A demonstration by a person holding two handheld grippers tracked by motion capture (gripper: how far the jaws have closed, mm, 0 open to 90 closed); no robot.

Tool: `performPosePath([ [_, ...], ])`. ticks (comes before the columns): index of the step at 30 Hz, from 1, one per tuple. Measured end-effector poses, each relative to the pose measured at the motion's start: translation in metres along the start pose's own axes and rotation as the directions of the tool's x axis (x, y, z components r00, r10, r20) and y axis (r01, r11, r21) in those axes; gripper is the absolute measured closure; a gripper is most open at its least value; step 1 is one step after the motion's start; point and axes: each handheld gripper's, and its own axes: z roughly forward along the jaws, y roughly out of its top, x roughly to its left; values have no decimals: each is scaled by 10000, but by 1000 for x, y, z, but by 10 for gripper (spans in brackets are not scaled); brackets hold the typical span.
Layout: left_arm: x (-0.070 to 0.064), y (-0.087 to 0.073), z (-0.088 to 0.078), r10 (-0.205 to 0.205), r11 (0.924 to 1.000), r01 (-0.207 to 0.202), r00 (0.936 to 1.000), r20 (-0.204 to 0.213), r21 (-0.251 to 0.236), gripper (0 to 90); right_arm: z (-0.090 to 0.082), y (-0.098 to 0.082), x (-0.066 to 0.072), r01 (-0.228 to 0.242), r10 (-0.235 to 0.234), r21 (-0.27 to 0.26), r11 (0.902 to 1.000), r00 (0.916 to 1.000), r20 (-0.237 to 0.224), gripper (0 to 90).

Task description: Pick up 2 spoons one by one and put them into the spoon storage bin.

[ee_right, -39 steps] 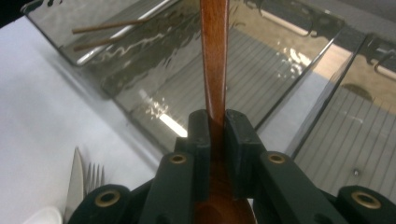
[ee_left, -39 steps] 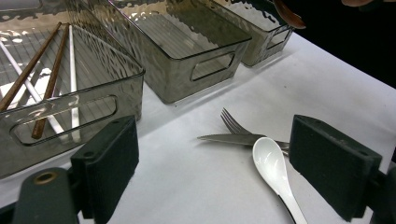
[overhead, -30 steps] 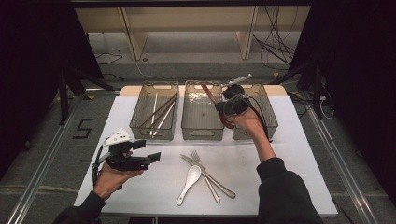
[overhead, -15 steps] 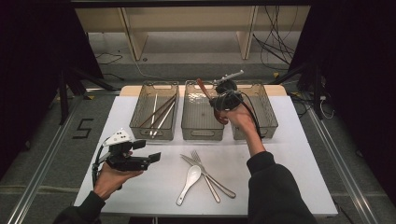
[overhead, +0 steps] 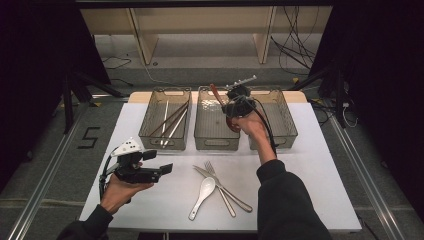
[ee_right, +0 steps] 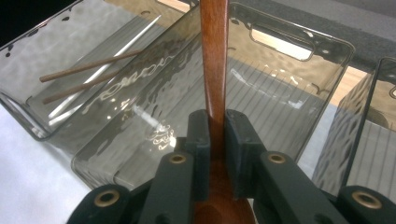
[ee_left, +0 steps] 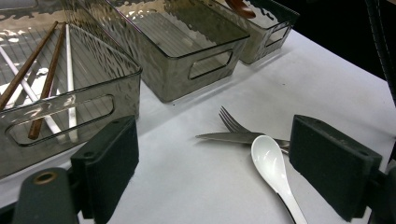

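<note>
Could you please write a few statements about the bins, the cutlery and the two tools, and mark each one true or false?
1. The right tool is shut on a wooden spoon. True.
2. The chopsticks lie in the middle bin. False: they lie in the left bin.
3. The left tool grips the white spoon. False: it is open and holds nothing.
4. A fork lies on the table. True.

The person's left hand [overhead: 117,192] holds the left gripper [overhead: 162,170] low and level, jaws spread wide apart. The right arm reaches forward, sleeve dark, its hand [overhead: 250,125] raising the right gripper [ee_right: 215,140] with jaws clamped tight on a wooden handle [ee_right: 214,60].
</note>
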Motion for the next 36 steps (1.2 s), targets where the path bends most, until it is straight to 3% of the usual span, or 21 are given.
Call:
performPosePath([
  [11,0,0,0,-5,10000,5,10000,39,24,157,15,1,6,-165,164,137,9998,9998,58,800],
  [18,0,0,1,-17,10000,17,10000,26,53,157,15,0,2,-489,490,202,9986,9988,-28,604],
  [27,-4,0,3,34,9996,-35,10000,32,298,155,-18,-9,-4,-78,78,-47,10000,9999,-82,438],
  [36,-9,0,9,37,9976,-44,9999,108,688,155,-59,-42,-6,449,-456,-325,9985,9988,-200,355],
])
